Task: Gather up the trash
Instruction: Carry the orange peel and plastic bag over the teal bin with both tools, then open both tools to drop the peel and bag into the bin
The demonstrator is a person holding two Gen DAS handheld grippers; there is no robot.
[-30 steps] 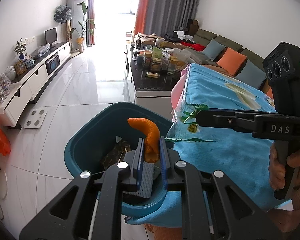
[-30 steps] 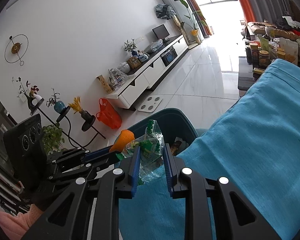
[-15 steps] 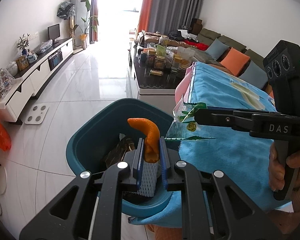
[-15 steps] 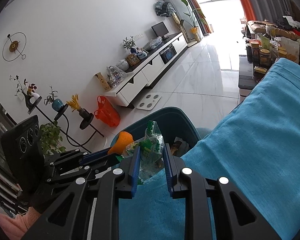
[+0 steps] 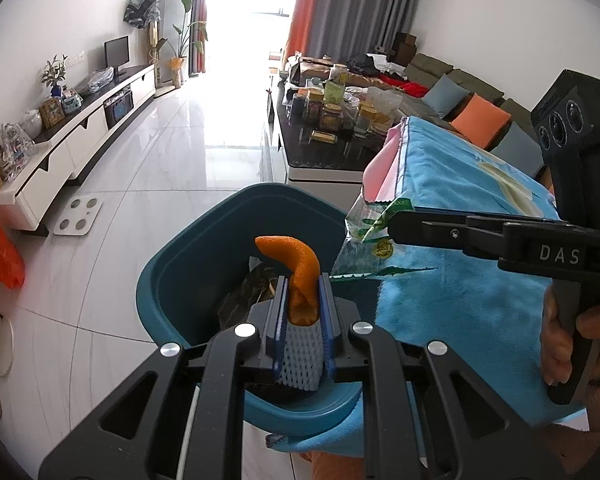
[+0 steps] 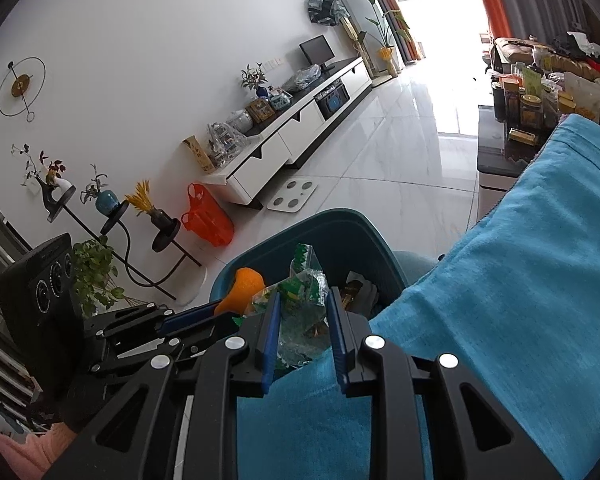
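Note:
My left gripper (image 5: 303, 292) is shut on an orange peel (image 5: 296, 268) together with a white foam fruit net (image 5: 302, 360), held over the open teal trash bin (image 5: 172, 276). My right gripper (image 6: 303, 300) is shut on a clear green-printed plastic wrapper (image 6: 300, 304), held at the bin's (image 6: 332, 224) right rim by the table edge. The wrapper also shows in the left wrist view (image 5: 364, 240), and the peel in the right wrist view (image 6: 244, 288). Dark wrappers (image 5: 244, 292) lie inside the bin.
A blue cloth (image 6: 520, 280) covers the table on the right of the bin. A dark coffee table (image 5: 324, 152) with jars stands behind. A white TV cabinet (image 5: 72, 148), a bathroom scale (image 5: 78, 220) and an orange bag (image 6: 208, 220) are on the left.
Both grippers have moved slightly toward the bin with their loads still held. The wrapper now hangs closer to the bin's rim.

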